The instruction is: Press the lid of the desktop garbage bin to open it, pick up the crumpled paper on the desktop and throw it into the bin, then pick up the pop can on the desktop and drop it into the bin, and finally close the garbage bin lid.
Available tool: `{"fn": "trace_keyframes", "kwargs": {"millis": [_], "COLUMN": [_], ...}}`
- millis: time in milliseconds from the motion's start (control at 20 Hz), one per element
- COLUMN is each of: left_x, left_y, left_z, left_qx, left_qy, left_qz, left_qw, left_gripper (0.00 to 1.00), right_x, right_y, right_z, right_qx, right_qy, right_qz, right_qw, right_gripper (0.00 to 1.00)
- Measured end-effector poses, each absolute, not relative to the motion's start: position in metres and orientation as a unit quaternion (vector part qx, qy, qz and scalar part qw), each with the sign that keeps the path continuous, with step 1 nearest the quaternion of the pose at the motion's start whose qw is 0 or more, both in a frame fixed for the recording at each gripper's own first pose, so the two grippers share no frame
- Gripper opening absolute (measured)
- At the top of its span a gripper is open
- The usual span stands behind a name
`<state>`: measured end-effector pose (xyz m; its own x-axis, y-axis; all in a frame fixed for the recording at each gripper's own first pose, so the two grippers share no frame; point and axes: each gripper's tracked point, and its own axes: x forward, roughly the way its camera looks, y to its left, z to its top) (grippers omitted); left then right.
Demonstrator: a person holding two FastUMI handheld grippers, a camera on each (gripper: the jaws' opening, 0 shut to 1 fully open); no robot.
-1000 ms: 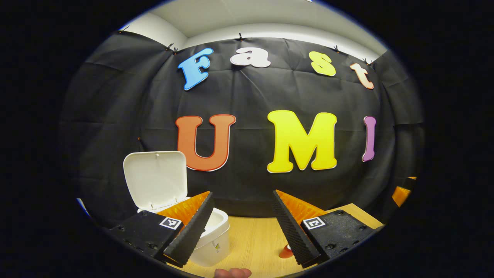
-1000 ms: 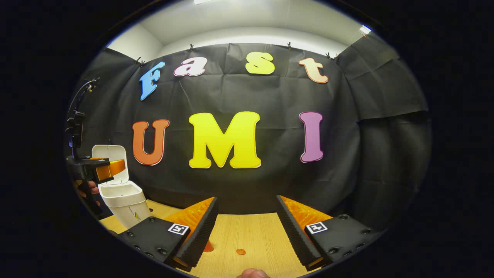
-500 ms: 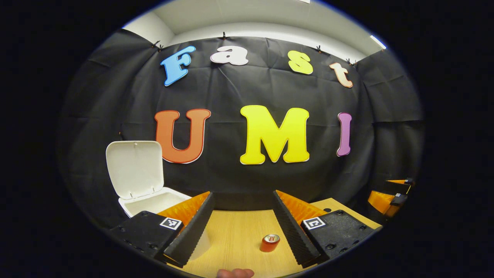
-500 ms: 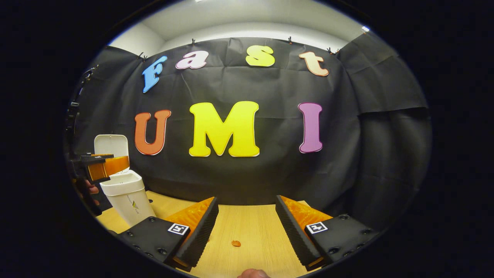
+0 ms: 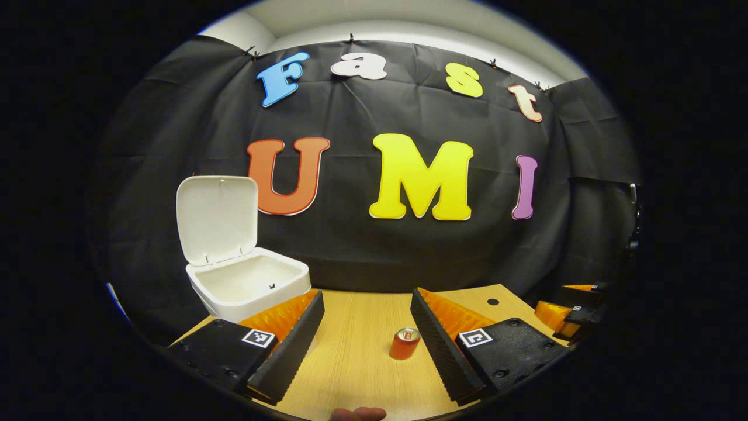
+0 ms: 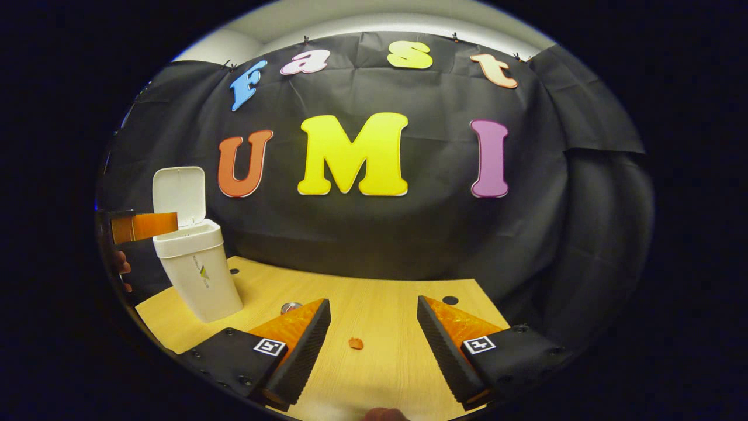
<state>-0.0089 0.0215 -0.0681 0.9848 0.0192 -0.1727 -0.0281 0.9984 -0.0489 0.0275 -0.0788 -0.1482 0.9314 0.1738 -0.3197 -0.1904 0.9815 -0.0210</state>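
The white bin point(image 5: 248, 283) stands at the left of the wooden table point(image 5: 356, 362) with its lid point(image 5: 217, 216) swung up; its inside looks bare from here. A red pop can point(image 5: 404, 344) stands upright just inside the right finger of my left gripper point(image 5: 367, 295), which is open and holds nothing. In the right gripper view the bin point(image 6: 198, 275) is far left, and the can's top point(image 6: 290, 306) peeks over one finger. My right gripper point(image 6: 373, 301) is open above the table. The left gripper point(image 6: 143, 226) hovers beside the bin's rim.
A small orange scrap point(image 6: 355, 343) lies on the table point(image 6: 380, 362) between the right gripper's fingers. A round hole point(image 6: 450, 300) sits near the table's far edge. A hand point(image 6: 123, 270) shows behind the bin. The right gripper point(image 5: 575, 310) shows at the far right.
Both cameras have risen and tipped down, so more table shows. The left gripper has drawn back from the bin, and the can has come into view between its fingers.
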Motion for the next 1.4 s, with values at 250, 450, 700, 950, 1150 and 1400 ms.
{"fn": "trace_keyframes", "kwargs": {"millis": [250,450,700,950,1150,1400], "left_x": [-0.026,-0.038,-0.052,-0.068,-0.079,-0.091], "left_y": [0.026,0.026,0.034,0.054,0.067,0.081], "left_z": [-0.076,-0.082,-0.087,-0.089,-0.092,-0.089], "left_qx": [-0.021,-0.031,-0.018,-0.013,-0.004,0.006], "left_qy": [0.111,0.124,0.136,0.150,0.161,0.164], "left_qz": [0.037,0.054,0.078,0.118,0.150,0.174], "left_qw": [0.993,0.990,0.987,0.981,0.975,0.971], "left_gripper": [0.98,0.98,0.98,0.98,0.98,0.98], "right_x": [0.042,0.060,0.097,0.116,0.134,0.140], "right_y": [-0.066,-0.061,-0.054,-0.045,-0.040,-0.030], "right_z": [-0.216,-0.252,-0.305,-0.365,-0.396,-0.422], "right_qx": [-0.030,-0.038,-0.041,-0.058,-0.082,-0.098], "right_qy": [0.221,0.250,0.302,0.360,0.369,0.384], "right_qz": [0.129,0.148,0.161,0.164,0.170,0.182], "right_qw": [0.966,0.956,0.939,0.917,0.910,0.900], "right_gripper": [0.94,0.94,0.94,0.94,0.94,0.94]}}
